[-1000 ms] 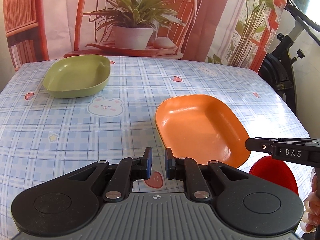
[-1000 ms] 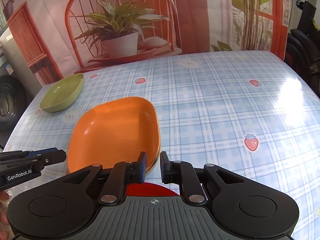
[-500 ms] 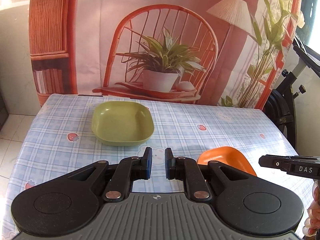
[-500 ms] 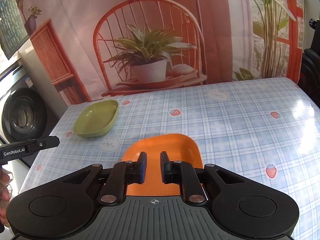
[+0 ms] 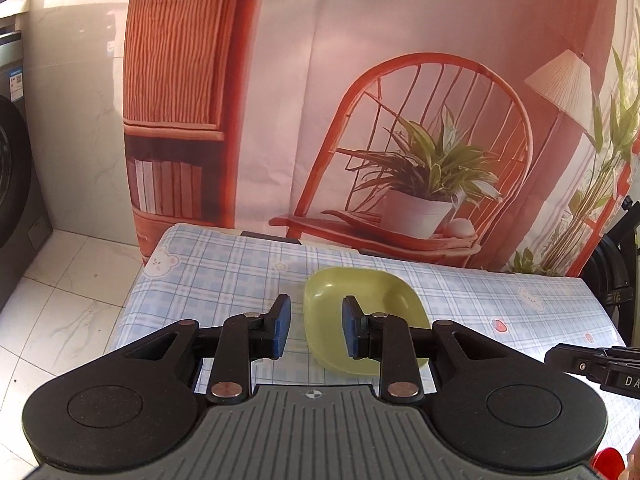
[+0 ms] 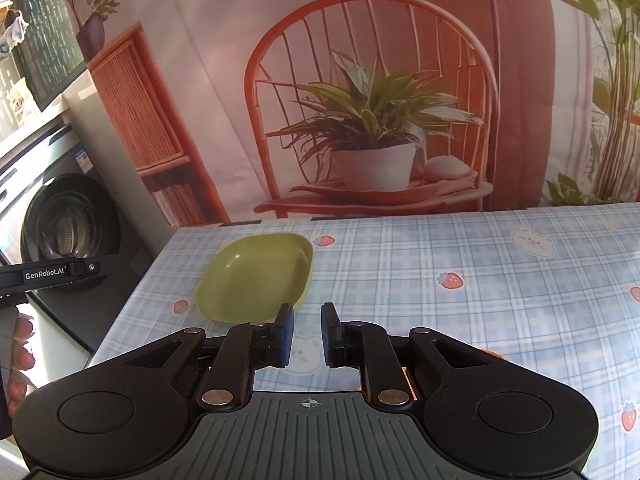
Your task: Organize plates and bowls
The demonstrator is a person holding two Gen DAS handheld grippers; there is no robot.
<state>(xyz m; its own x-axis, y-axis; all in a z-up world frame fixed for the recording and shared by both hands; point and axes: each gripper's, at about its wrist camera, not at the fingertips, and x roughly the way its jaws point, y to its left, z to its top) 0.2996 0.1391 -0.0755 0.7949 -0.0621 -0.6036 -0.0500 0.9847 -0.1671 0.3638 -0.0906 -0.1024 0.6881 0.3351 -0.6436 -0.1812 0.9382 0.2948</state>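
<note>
A green bowl sits on the checked tablecloth near the table's far left; it also shows in the right wrist view. My left gripper is open and empty, held above the table with the bowl's left rim seen between its jaws. My right gripper is open a little and empty, raised above the table to the right of the bowl. A sliver of the orange plate shows behind its right finger. A bit of a red dish shows at the left wrist view's bottom right.
The table has its left edge above a tiled floor. A washing machine stands left of the table. A printed backdrop hangs behind the far edge. A black exercise bike stands at the right.
Both grippers have lifted and pulled back from the orange plate, so it has dropped out of sight below them. The left gripper's jaws have opened wider and now frame the green bowl.
</note>
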